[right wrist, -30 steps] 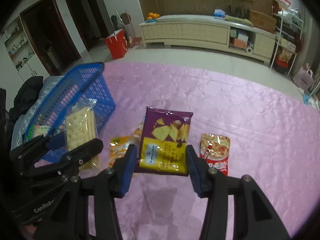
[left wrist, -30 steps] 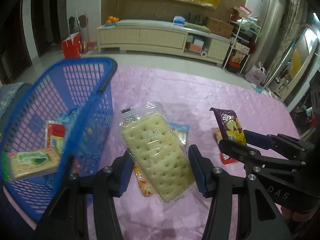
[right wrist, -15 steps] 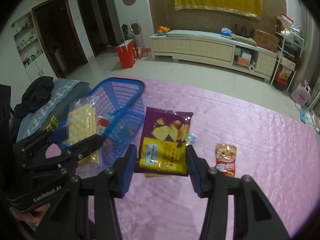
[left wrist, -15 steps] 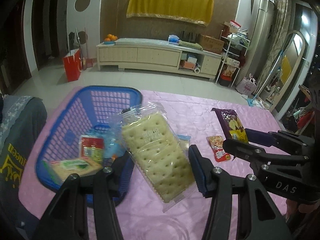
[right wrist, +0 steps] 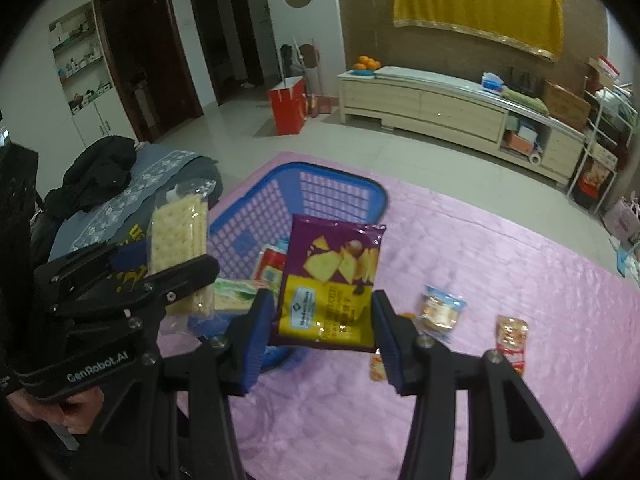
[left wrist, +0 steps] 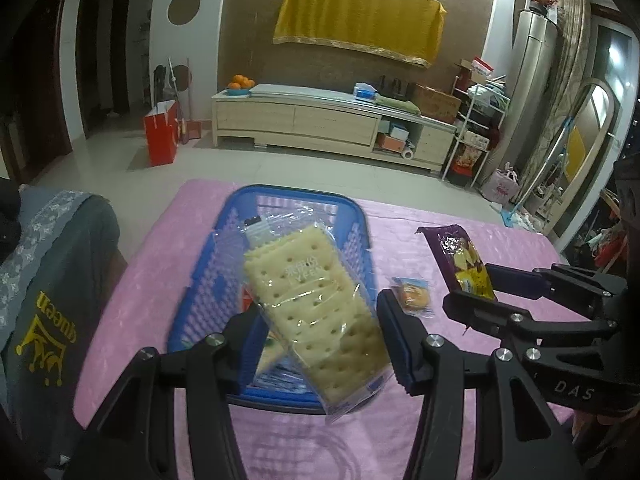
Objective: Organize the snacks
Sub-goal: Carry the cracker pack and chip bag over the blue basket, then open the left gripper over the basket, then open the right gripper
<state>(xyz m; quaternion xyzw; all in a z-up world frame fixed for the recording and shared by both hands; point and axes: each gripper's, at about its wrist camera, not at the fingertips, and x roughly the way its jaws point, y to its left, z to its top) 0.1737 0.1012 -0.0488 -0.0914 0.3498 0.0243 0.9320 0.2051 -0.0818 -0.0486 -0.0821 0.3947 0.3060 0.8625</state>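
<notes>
— What changed since a second ago?
— Both of my grippers rose, and the blue basket point(left wrist: 362, 216) now lies under the cracker pack point(left wrist: 316, 312).
— Your grip?
— Left gripper point(left wrist: 320, 340) is clamped on the crackers, above the basket. Right gripper point(right wrist: 324, 330) pinches the purple chip bag point(right wrist: 332, 284) over the pink cloth point(right wrist: 500, 264).
— Any writing?
— "Member's Mark" on the chips, "GenRobot.AI" on my left gripper.

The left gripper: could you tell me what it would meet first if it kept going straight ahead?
Probably the blue basket: the left gripper, shut on the cracker pack, points into it from above, though depth is uncertain.
</notes>
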